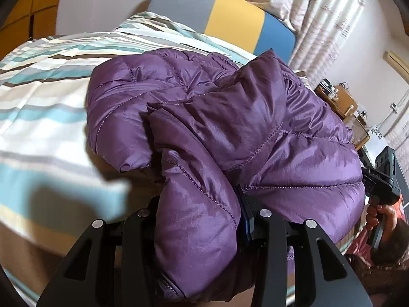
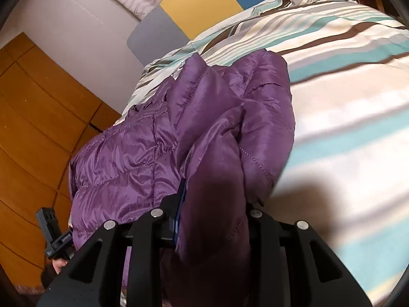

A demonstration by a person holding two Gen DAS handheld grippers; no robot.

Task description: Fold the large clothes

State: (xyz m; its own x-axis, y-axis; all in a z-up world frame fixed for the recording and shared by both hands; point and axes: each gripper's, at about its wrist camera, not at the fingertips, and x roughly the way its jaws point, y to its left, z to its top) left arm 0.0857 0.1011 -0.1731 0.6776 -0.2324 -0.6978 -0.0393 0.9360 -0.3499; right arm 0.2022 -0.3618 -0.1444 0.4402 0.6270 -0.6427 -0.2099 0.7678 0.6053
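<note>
Jacket (image 1: pixel 230 117): purple, quilted, shiny. Lies bunched on the bed, partly folded over itself. In the left wrist view it fills the centre and runs down to 6 o'clock; in the right wrist view it runs from centre toward 7 o'clock.

Left tool (image 1: pixel 202 220): black, two-fingered, entering at 6 o'clock. Jaws partly closed and clamped on a thick puffed fold of the jacket, which bulges out between the fingers and hides the pads. A blue pad edge shows against the fabric on the right side of the fold.

Right tool (image 2: pixel 212 220): black, entering at 6 o'clock in its own view. Jaws narrowly set and pinching another fold of the jacket; a blue pad edge presses the cloth on the left side. This tool also shows in the left wrist view at 4 o'clock, at the jacket's edge, with a hand (image 1: pixel 381 217) around its grip.

Bed (image 1: pixel 46 97): covered by a striped sheet in white, teal, grey and brown. Bare sheet lies at 9 o'clock of the jacket in the left view, at 2 to 4 o'clock in the right view.

Headboard (image 1: pixel 230 20): panels of grey, yellow and blue, at 12 o'clock.

Curtain (image 1: pixel 327 12): pale, patterned, at 1 o'clock.

Wardrobe (image 2: pixel 38 133): orange-brown wood panels, at 9 o'clock in the right view.

Cabinet (image 1: pixel 347 102): wooden, small items on top, too blurred to identify, at 3 o'clock.
</note>
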